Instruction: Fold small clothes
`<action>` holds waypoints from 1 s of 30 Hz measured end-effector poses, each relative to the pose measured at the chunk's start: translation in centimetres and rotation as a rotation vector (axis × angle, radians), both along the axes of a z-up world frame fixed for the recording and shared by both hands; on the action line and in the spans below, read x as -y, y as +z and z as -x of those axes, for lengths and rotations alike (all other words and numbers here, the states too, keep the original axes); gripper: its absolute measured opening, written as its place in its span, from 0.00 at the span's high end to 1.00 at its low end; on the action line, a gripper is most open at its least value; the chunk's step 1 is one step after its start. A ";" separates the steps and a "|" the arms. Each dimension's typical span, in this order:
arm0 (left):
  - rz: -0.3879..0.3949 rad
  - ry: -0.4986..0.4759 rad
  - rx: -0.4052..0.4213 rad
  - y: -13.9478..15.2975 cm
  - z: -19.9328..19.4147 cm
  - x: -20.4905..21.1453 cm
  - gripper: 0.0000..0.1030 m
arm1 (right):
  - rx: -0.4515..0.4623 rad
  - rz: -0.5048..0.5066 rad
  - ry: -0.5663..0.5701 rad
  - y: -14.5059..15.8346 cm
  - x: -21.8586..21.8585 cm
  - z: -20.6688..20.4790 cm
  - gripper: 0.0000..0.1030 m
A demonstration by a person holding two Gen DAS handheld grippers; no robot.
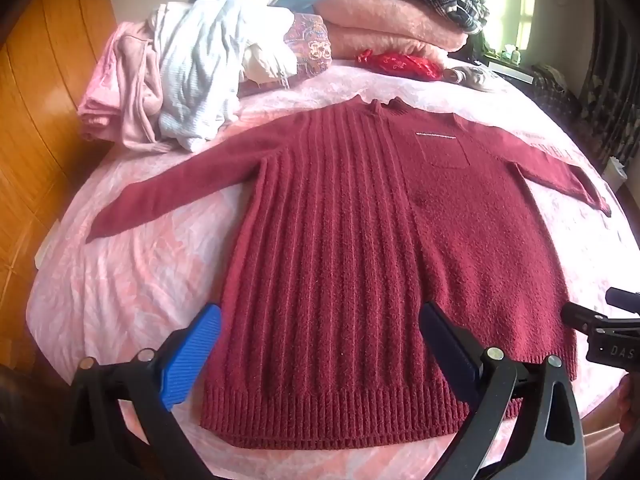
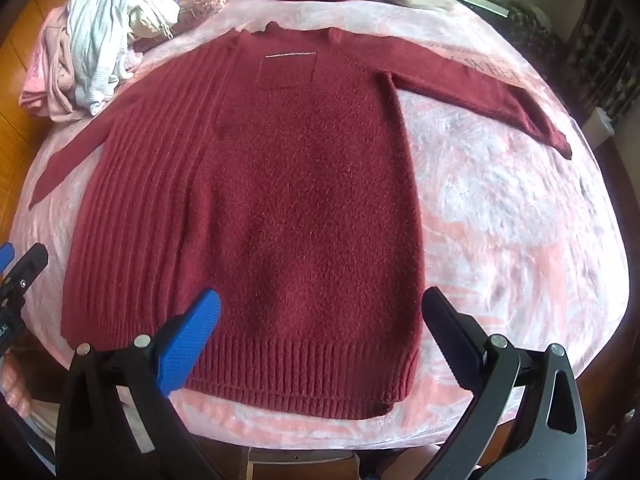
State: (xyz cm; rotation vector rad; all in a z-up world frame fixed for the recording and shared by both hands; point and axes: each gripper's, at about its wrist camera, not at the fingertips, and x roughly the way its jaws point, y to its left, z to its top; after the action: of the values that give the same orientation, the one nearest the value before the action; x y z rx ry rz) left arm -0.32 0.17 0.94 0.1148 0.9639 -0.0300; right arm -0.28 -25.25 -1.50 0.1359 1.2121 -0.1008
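Left wrist view shows the red sweater [image 1: 360, 248] lying flat on the bed [image 1: 120, 280], running long straight ahead of both grippers, hem nearest, with the left gripper [image 1: 320, 344] and right gripper [image 2: 320, 340] both spread wide, holding nothing.

Daylight from the far window [image 1: 504, 4], seemingly overexposed; fisheye edges bend darkly.

Sweater [image 1: 360, 248] under both claws: fuzzy matt knit, ribbed on one half and the hem. Bedspread [image 2: 520, 220] beneath: soft cloth, faint sheen. Left claw [image 1: 320, 320]: matt black plastic, ridged blue pad [image 1: 192, 356], shiny metal pins. Floor [image 1: 36, 120] far left: glossy wood.
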 end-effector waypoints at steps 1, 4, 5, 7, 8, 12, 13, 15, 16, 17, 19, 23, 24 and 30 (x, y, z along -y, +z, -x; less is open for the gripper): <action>-0.002 0.000 0.000 0.0 0.0 0.0 0.04 | 0.003 -0.003 -0.003 0.0 0.0 0.1 0.03; -0.001 0.001 0.002 0.0 0.1 0.0 0.04 | 0.013 -0.010 -0.001 0.1 0.1 0.5 0.03; -0.001 0.002 0.004 0.1 0.0 0.0 0.04 | 0.014 -0.013 0.005 0.0 0.1 0.6 0.03; -0.001 0.002 0.003 0.1 0.0 -0.1 0.04 | 0.012 -0.025 0.025 -0.2 0.1 0.9 0.03; -0.002 0.002 0.002 0.1 0.0 -0.1 0.04 | 0.005 -0.013 0.027 0.1 0.0 0.1 0.03; -0.002 0.001 0.000 0.1 0.0 0.0 0.04 | 0.007 0.001 0.040 0.1 -0.2 0.2 0.03; -0.002 0.001 0.000 0.0 0.0 -0.1 0.04 | 0.003 -0.002 0.040 0.1 -0.2 0.2 0.03; -0.002 0.001 0.000 0.0 0.0 -0.1 0.04 | -0.003 -0.005 0.039 -0.1 -0.1 0.0 0.03; -0.001 0.002 -0.001 0.0 0.0 -0.1 0.04 | -0.002 -0.007 0.032 -0.1 0.0 0.1 0.03; 0.000 0.002 -0.001 0.0 0.0 -0.1 0.04 | 0.000 -0.010 0.026 0.0 0.0 0.1 0.03; 0.000 0.004 -0.001 0.0 0.0 -0.1 0.04 | 0.002 -0.011 0.017 0.0 0.1 0.0 0.03; -0.001 0.003 -0.001 0.0 0.0 -0.1 0.04 | -0.019 -0.021 -0.016 0.1 0.9 0.1 0.03; -0.001 0.003 -0.001 0.0 0.0 -0.1 0.04 | -0.018 -0.021 -0.015 0.0 0.9 0.1 0.03; -0.001 0.005 -0.002 0.1 -0.2 -0.1 0.04 | -0.022 -0.023 0.003 0.1 0.5 0.1 0.03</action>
State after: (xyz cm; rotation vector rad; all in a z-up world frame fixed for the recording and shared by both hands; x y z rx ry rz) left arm -0.16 0.28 1.08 0.1136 0.9661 -0.0244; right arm -0.39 -25.76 -1.35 0.1535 1.2356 -0.0855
